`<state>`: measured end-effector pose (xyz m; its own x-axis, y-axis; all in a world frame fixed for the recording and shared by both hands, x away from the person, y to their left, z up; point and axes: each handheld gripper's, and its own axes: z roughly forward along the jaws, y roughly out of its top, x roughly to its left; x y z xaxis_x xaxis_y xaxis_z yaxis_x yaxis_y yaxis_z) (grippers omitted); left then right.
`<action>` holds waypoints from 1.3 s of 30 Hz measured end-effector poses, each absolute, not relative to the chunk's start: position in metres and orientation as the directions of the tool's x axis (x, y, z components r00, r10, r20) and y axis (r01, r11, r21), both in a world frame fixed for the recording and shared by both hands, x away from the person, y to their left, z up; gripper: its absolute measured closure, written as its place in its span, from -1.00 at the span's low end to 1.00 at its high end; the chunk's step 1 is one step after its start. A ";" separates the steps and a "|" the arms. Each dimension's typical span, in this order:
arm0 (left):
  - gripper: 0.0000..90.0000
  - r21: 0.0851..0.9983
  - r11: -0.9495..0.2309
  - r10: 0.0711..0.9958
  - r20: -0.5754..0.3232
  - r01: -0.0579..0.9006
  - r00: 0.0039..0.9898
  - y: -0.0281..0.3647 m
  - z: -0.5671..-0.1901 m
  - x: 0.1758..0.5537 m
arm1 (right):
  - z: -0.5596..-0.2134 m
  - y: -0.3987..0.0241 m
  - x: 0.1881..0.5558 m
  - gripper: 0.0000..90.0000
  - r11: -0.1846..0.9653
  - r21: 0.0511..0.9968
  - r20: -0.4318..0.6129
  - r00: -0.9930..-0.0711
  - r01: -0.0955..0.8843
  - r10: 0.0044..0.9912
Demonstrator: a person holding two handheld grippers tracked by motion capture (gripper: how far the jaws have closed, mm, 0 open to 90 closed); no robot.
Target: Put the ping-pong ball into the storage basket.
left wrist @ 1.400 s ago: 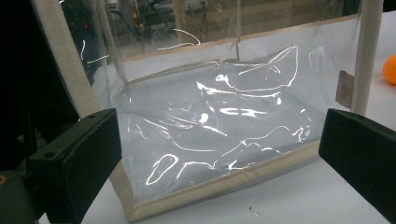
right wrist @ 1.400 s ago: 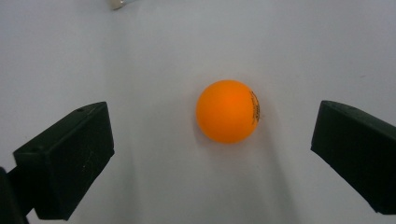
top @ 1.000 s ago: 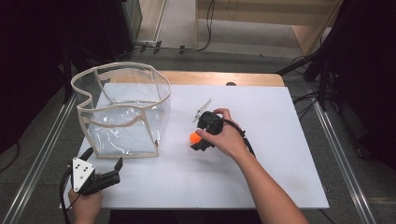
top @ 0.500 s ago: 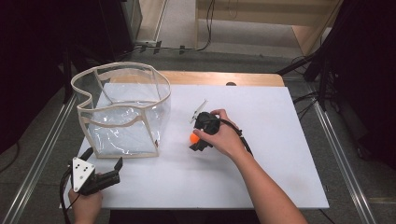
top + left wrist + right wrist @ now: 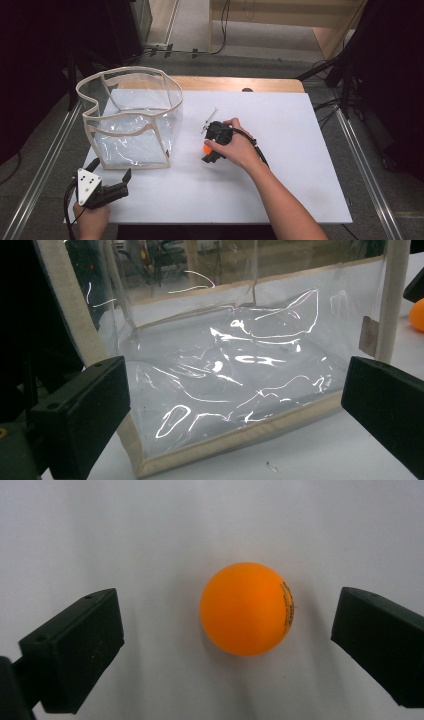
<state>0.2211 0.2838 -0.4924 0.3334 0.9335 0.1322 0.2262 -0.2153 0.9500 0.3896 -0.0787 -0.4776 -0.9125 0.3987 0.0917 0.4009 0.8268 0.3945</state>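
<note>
Right gripper [image 5: 227,630]: jaws apart, just been closing, orange ball [image 5: 246,608] between them, untouched, slightly toward the right jaw. Left gripper [image 5: 235,405]: jaws apart, facing clear bag [image 5: 240,375].

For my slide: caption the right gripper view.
Open right gripper closing around an orange ball on the white table.

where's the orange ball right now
The orange ball lies on the white table between the right gripper's open jaws, untouched; in the high view it sits just right of the clear bag.
</note>
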 end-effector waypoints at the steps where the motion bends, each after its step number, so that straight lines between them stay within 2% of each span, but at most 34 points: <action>1: -1.00 0.950 -0.216 0.933 0.133 0.226 0.334 0.284 -0.492 0.221 | -0.478 -0.078 0.390 -0.90 0.825 0.397 0.086 -0.911 0.403 0.403; 7: -1.00 0.950 -0.214 0.933 0.131 0.225 0.334 0.284 -0.493 0.221 | -0.479 -0.076 0.390 -0.87 0.827 0.388 0.087 -0.909 0.407 0.407; 9: -1.00 0.951 -0.212 0.934 0.130 0.224 0.334 0.284 -0.493 0.221 | -0.479 -0.075 0.390 -0.64 0.827 0.384 0.080 -0.907 0.411 0.413; 10: -1.00 0.951 -0.213 0.934 0.130 0.226 0.334 0.284 -0.492 0.221 | -0.479 -0.075 0.390 -0.60 0.831 0.379 0.072 -0.909 0.406 0.412; 22: -1.00 0.950 -0.213 0.933 0.129 0.227 0.335 0.284 -0.492 0.222 | -0.479 -0.075 0.392 -0.19 0.833 0.374 0.065 -0.908 0.407 0.414; 34: -1.00 0.950 -0.214 0.933 0.130 0.227 0.336 0.284 -0.492 0.222 | -0.479 -0.074 0.392 0.04 0.829 0.377 0.057 -0.904 0.413 0.424; 39: -1.00 0.949 -0.218 0.933 0.133 0.229 0.334 0.284 -0.492 0.221 | -0.477 -0.073 0.392 0.06 0.830 0.386 0.060 -0.909 0.403 0.413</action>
<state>0.2215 0.2839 -0.4923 0.3341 0.9331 0.1332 0.2293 -0.2175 0.9487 0.3916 -0.0730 -0.4773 -0.9086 0.4133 0.0600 0.4029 0.8297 0.3863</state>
